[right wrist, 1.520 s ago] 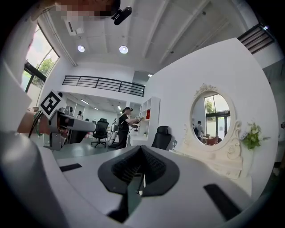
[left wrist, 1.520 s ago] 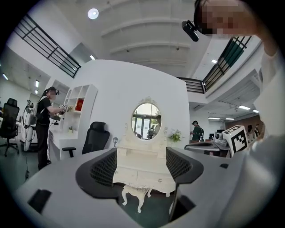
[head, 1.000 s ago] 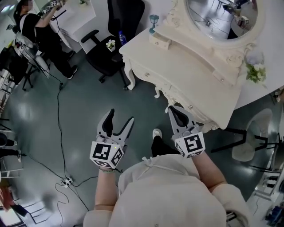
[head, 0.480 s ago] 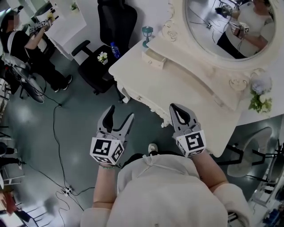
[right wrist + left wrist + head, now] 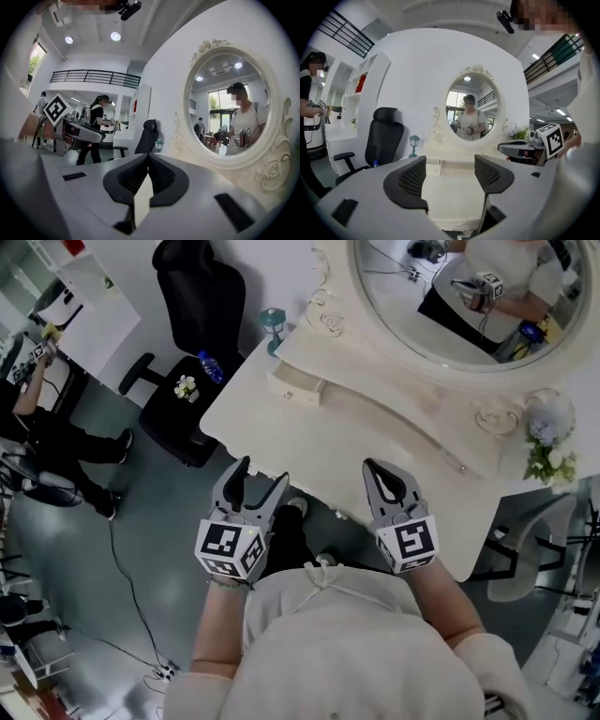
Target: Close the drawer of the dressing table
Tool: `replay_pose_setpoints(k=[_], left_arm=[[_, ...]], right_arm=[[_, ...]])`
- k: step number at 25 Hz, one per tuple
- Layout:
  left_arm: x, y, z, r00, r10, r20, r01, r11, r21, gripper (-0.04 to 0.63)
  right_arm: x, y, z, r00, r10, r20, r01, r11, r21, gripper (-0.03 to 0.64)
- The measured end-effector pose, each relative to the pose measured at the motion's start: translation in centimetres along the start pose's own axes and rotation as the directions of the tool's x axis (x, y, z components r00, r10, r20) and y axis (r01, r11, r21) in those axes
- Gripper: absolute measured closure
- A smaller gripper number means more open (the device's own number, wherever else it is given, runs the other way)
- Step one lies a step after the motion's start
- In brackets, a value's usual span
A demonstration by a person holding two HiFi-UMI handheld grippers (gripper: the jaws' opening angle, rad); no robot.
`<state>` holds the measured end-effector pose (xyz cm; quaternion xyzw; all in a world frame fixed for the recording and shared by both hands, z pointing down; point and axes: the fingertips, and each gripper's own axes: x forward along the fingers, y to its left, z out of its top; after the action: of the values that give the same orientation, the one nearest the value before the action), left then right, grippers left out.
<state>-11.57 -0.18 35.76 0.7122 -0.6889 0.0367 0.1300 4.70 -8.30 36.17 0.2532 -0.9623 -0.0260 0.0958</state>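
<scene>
A white dressing table with an oval mirror stands ahead of me. A small drawer juts out of the raised shelf at the table's left end; in the left gripper view this drawer shows between my jaws, still some way off. My left gripper hangs open at the table's front edge, nothing in it. My right gripper is shut and empty, its tips over the front of the tabletop. The left gripper points at the table, and the right gripper points along the mirror.
A black office chair with a bottle on its seat stands left of the table. A teal lamp and flowers sit on the table. A white chair is at right, a person at far left.
I have stepped closer to the table: it now fills the view and both grippers reach its front edge. The jaws of both grippers stand as before.
</scene>
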Motion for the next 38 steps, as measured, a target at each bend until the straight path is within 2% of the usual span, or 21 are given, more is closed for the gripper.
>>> replay_pose_setpoints(k=[6, 11, 18, 23, 27, 32, 38], left_arm=[[8.4, 2.8, -0.3, 0.989, -0.124, -0.077, 0.128, 0.991, 0.043, 0.255], [13.8, 5.2, -1.5, 0.964, -0.215, -0.155, 0.224, 0.974, 0.039, 0.256], [19.5, 7.9, -6.1, 0.922, -0.276, -0.27, 0.302, 0.952, 0.058, 0.258], [22.0, 9.3, -9.5, 0.899, -0.291, -0.327, 0.319, 0.947, 0.034, 0.261], [24.0, 10.6, -12.3, 0.887, -0.272, -0.373, 0.297, 0.955, 0.011, 0.284], [26.1, 11.7, -14.3, 0.88, -0.253, -0.402, 0.257, 0.965, -0.044, 0.345], [27.5, 11.8, -15.6, 0.863, -0.248, -0.441, 0.257, 0.966, -0.04, 0.402]], right_arm=[[4.3, -4.3, -0.9, 0.99, -0.139, -0.036, 0.141, 0.989, 0.054, 0.611], [7.6, -6.3, -2.0, 0.971, -0.224, -0.079, 0.23, 0.969, 0.084, 0.611], [12.3, -7.6, -4.3, 0.955, -0.273, -0.119, 0.286, 0.952, 0.107, 0.611], [14.6, -7.4, -6.7, 0.94, -0.29, -0.179, 0.314, 0.941, 0.129, 0.611], [16.0, -7.3, -8.7, 0.93, -0.299, -0.214, 0.333, 0.932, 0.143, 0.611], [17.0, -7.3, -10.8, 0.92, -0.305, -0.248, 0.347, 0.925, 0.152, 0.611], [17.4, -7.9, -12.2, 0.907, -0.326, -0.268, 0.379, 0.908, 0.176, 0.611]])
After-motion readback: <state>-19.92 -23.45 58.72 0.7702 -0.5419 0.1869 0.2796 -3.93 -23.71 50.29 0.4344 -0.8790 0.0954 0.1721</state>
